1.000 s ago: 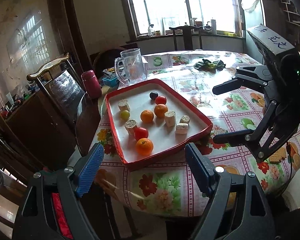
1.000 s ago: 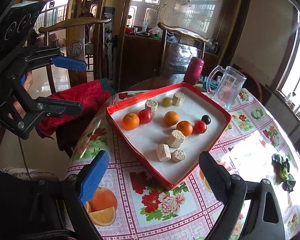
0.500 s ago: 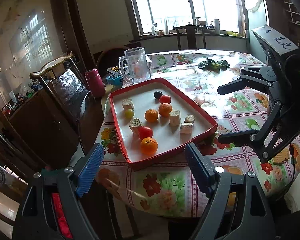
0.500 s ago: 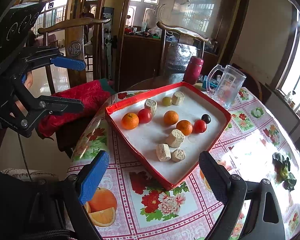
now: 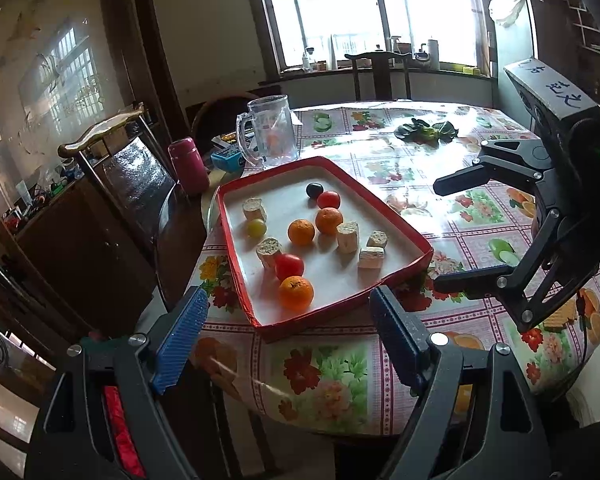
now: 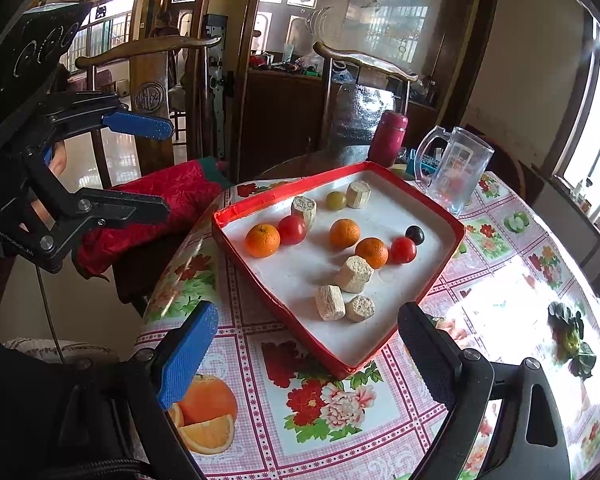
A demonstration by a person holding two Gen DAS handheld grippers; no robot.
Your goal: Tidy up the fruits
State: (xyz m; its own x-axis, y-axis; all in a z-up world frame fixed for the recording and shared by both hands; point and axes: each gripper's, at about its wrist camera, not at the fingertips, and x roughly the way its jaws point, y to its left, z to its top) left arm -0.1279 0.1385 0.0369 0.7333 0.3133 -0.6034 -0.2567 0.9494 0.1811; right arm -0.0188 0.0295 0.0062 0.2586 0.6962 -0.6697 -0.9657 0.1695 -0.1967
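Observation:
A red-rimmed white tray sits on the flowered tablecloth. It holds three oranges, the nearest close to the table's edge. It also holds two red tomatoes, a dark plum, a yellow-green fruit and several beige chunks. My left gripper hovers open off the table's edge, short of the tray. My right gripper hangs open over the table beside the tray, empty.
A clear glass pitcher and a maroon bottle stand just behind the tray. Dark green leaves lie farther out on the table. Wooden chairs ring the table; red cloth covers one seat.
The left wrist view has drifted slightly. The fruit has not moved in the tray, and both grippers have stayed open and empty.

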